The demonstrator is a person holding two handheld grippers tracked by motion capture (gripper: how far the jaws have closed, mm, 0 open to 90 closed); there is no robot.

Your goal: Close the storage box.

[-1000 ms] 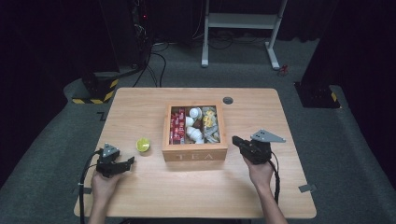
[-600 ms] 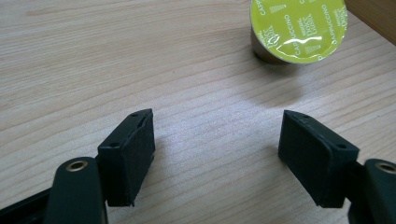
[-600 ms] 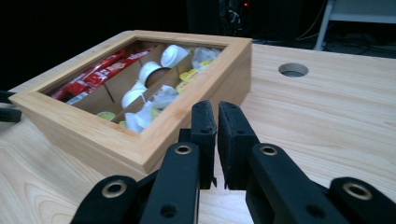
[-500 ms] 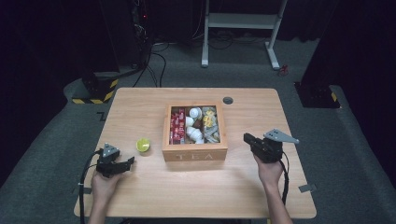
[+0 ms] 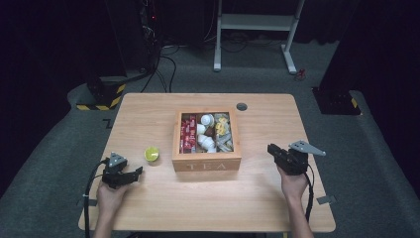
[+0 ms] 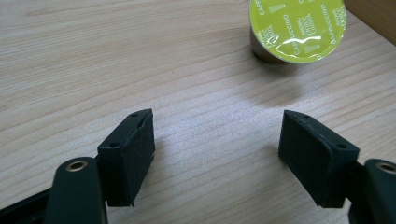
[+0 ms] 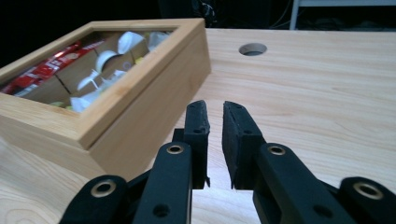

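Hidden or unclear: in the right gripper view the wooden tea box [image 7: 140, 84] is cut off at the left edge, and its contents blur into red packets and white shapes. From the high view we cannot count the white capsules and pale sachets inside with confidence. In the left gripper view the green capsule [image 6: 298, 29] is cropped by the top edge, and part of its lid print is hard to read.

Count: we list one table [image 5: 148, 208], one tea box [image 5: 206, 141] near its middle, one green capsule [image 5: 151, 154] standing on the table just left of the box, apart from it, and one round cable hole [image 5: 241, 106] behind the box. Two grippers, one per hand.

Jaws: the left gripper [image 5: 134, 173] lies low at the near left of the table with its jaws spread wide. We see only bare wood between them, and the capsule sits ahead, well clear of both pads [image 6: 130, 154]. The right gripper [image 5: 273, 149], right of the box, has just been opening its jaws. We see a narrow slit between the pads [image 7: 238, 140], with nothing held or touched.
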